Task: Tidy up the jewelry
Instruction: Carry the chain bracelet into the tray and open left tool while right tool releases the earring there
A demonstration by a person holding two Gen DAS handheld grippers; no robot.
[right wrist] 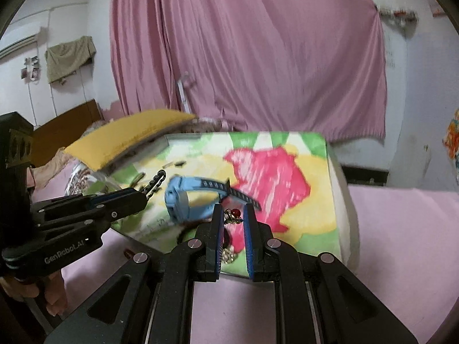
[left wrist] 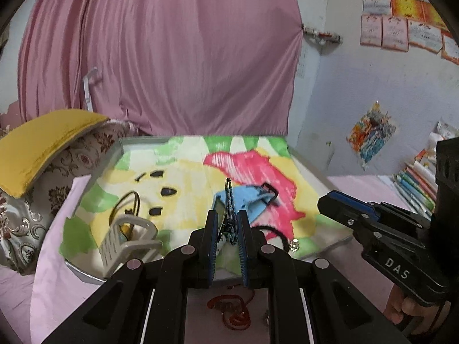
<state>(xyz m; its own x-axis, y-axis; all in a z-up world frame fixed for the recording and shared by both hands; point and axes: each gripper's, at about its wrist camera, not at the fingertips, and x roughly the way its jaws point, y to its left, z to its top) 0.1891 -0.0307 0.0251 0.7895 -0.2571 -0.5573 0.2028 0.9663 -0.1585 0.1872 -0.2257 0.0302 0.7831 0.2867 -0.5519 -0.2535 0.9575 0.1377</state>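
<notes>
My left gripper (left wrist: 226, 226) is shut on a dark chain bracelet (left wrist: 229, 203) and holds it upright above the colourful mat (left wrist: 178, 172); it also shows in the right wrist view (right wrist: 156, 183). My right gripper (right wrist: 232, 218) is shut on a gold chain with a red bead (right wrist: 235, 214). A light blue watch (right wrist: 183, 200) lies on the mat just left of the right gripper, its dark strap reaching to the right. A white hair claw clip (left wrist: 126, 240) and a thin hoop (left wrist: 126, 203) lie at the mat's left. A red bead string (left wrist: 229, 309) lies on the pink sheet below the left gripper.
A yellow cushion (left wrist: 43, 143) on a patterned pillow sits at the left. A small sparkling stud (left wrist: 294, 245) and a black cord (left wrist: 275, 233) lie near the mat's front edge. Books (left wrist: 416, 180) are stacked at the right. A pink curtain (left wrist: 160, 51) hangs behind.
</notes>
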